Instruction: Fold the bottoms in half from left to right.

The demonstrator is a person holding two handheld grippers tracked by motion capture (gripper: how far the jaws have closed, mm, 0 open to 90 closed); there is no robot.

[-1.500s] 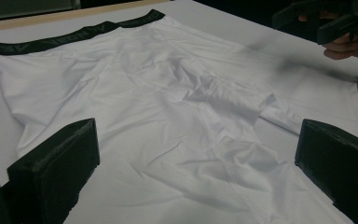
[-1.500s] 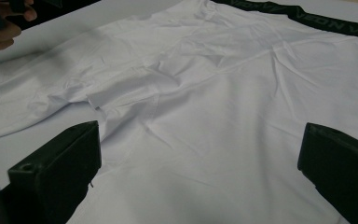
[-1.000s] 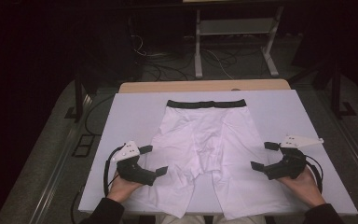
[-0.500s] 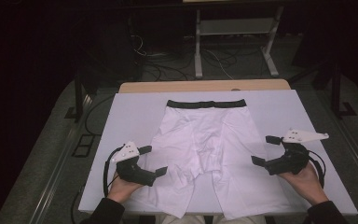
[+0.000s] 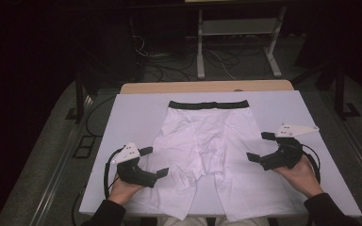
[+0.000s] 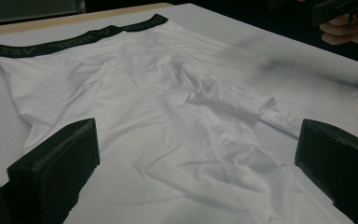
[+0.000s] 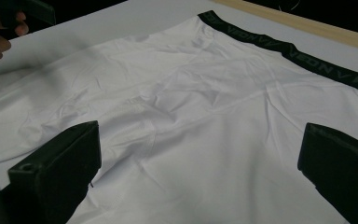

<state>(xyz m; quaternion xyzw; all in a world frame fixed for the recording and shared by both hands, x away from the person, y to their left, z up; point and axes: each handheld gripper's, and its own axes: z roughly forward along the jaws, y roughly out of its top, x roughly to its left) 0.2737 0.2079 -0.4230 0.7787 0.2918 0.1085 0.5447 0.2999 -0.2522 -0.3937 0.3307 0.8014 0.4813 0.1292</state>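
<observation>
White boxer briefs [image 5: 207,146] with a black waistband [image 5: 208,104] lie flat on the white table [image 5: 132,117], waistband at the far side, legs toward the person. My left gripper [image 5: 153,161] hovers over the left leg, jaws wide open and holding nothing. My right gripper [image 5: 259,147] is open over the right leg's outer edge. In the left gripper view the briefs [image 6: 177,107] spread between the two black jaws. In the right gripper view the briefs [image 7: 205,116] and waistband [image 7: 289,49] lie ahead.
A wooden strip [image 5: 207,87] borders the table's far edge. Beyond it stand a metal frame [image 5: 235,42] and cables on the dark floor. Bare white table surface lies on both sides of the briefs.
My right gripper has lifted and shifted slightly outward to the right. The left gripper has barely moved. The briefs lie as before.
</observation>
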